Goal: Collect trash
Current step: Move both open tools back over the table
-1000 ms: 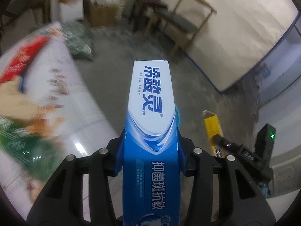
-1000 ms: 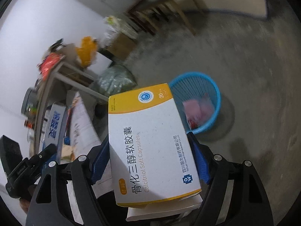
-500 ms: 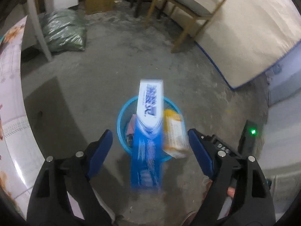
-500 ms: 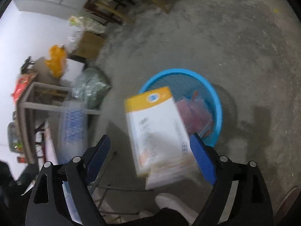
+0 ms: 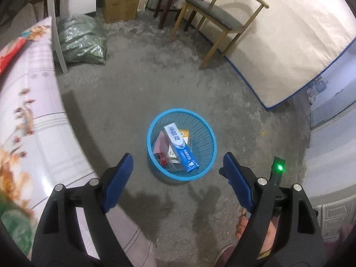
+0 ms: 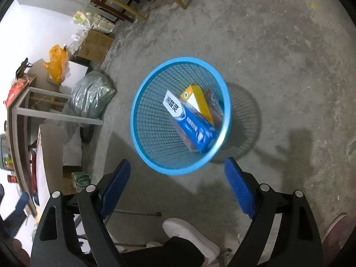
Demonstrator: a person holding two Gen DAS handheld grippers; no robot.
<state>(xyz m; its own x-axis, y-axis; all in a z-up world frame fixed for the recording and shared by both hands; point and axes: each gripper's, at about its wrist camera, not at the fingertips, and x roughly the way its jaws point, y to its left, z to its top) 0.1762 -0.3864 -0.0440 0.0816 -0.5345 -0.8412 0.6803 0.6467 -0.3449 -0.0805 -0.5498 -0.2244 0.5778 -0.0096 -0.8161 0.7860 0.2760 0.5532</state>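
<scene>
Two tongs are in view, one per hand. The left tongs [image 5: 178, 173] stand with jaws wide apart and nothing between them; the right tongs [image 6: 178, 175] likewise stand wide apart and empty. Each carries two blue pads on black arms.

Both hang above one blue mesh wastebasket [image 5: 209, 146] standing on the bare concrete floor [image 5: 124, 98]. Contents counted:
- One blue-and-white toothpaste box [image 5: 181, 146], lying on top at a slant, one end against the basket wall. Chinese characters are printed on its white end and along its blue side; they are too small to read with confidence.
- One yellow-and-white medicine box [image 6: 197, 102], under and beside the toothpaste box, bearing a round blue emblem. Other print is illegible.
- One pink wrapper [image 5: 161, 143], beside the boxes.
- One red item [image 5: 162, 159], low in the basket, partly hidden; type cannot be told.

Surroundings: one bench [image 5: 29, 111] with a patterned cover at left, one green plastic sack [image 5: 82, 40], one cardboard carton [image 5: 121, 6], one wooden chair [image 5: 224, 20], one dark stool [image 5: 175, 0], one mattress [image 5: 289, 40] leaning at right. One white shoe [image 6: 189, 231] shows in the right wrist view.
</scene>
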